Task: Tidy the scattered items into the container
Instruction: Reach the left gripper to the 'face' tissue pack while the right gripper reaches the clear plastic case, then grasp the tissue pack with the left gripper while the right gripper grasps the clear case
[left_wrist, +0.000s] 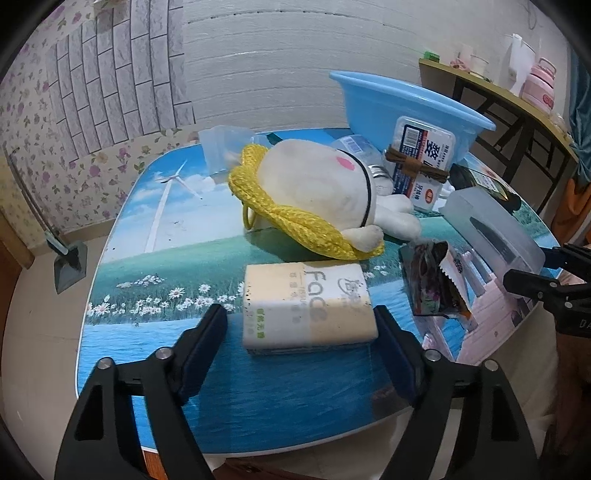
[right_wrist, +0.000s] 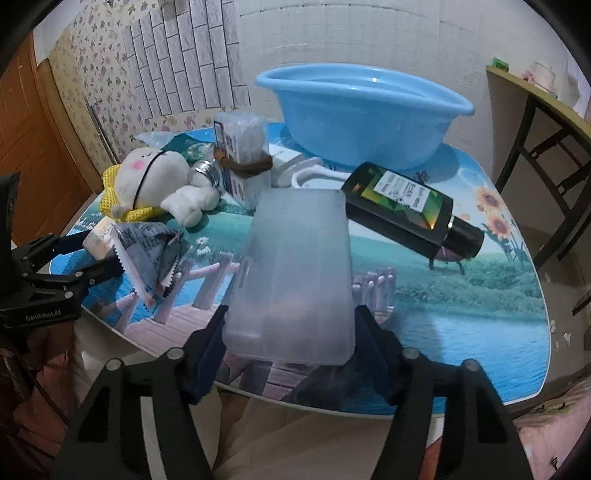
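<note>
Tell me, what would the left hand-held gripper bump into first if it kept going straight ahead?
Probably the tissue pack, lying right between the open left hand-held gripper fingers. Behind it sits the plush toy.

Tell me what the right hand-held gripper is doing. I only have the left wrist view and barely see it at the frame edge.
Observer: The right hand-held gripper is open, with the near end of the translucent plastic box between its fingers.
Operator: What is the dark thing behind that box?
Observer: A dark bottle lying on its side by the box's far corner, with its cap pointing right.
Operator: Is anything between the box and the basin?
Observer: What looks like a white looped cord lies just in front of the blue basin.
</note>
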